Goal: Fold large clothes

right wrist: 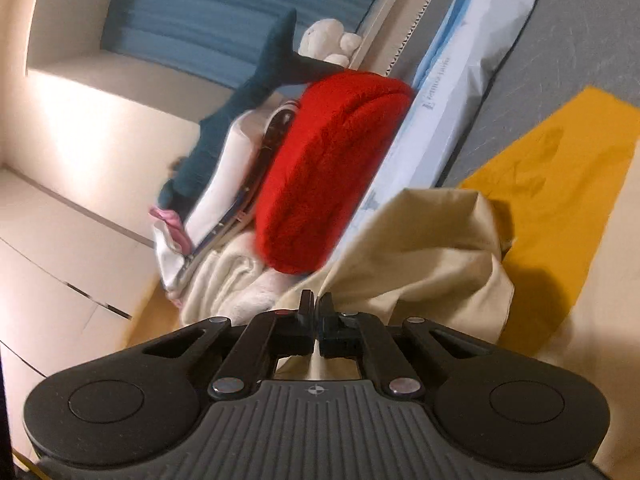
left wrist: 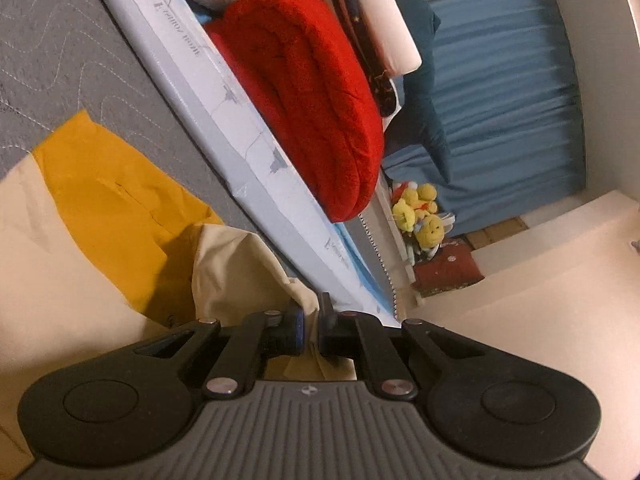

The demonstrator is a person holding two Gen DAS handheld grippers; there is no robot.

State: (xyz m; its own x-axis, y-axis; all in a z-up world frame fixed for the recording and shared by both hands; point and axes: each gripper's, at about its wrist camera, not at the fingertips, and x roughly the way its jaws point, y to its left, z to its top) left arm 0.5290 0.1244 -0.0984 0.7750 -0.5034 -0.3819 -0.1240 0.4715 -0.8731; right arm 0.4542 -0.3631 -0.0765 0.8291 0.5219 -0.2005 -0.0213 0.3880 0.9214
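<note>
In the left wrist view, the left claw (left wrist: 311, 320) is clamping a bunched edge of the cream and mustard garment (left wrist: 100, 200), its pads pressing together on a fold of the cream cloth, while the rest of the garment is lying spread over the grey quilted bed surface (left wrist: 60, 40). Beyond it, a pale blue folded sheet (left wrist: 224, 120) is running along the bed edge, with a red fleece blanket (left wrist: 312, 92) stacked behind and yellow plush toys (left wrist: 420, 216) sitting by a blue curtain (left wrist: 508, 92). In the right wrist view, the right claw (right wrist: 316, 308) is likewise pinching shut on a gathered ridge of the same cream cloth (right wrist: 420, 248), which is rising in a loose peak from the pads and draping down onto the mustard panel. The fabric is looking thin, light and limp, so it is likely to sag and wrinkle between the two holds; taking it at corners or a hem and keeping it taut should give a cleaner fold, and a pinch on a single layer may slip. The left view is showing the flat spread of the garment and the toys in full; the right view is showing instead a white plush (right wrist: 328, 40), a dark teal plush (right wrist: 256, 88) and a cream blanket (right wrist: 224, 280) beneath the red one.
</note>
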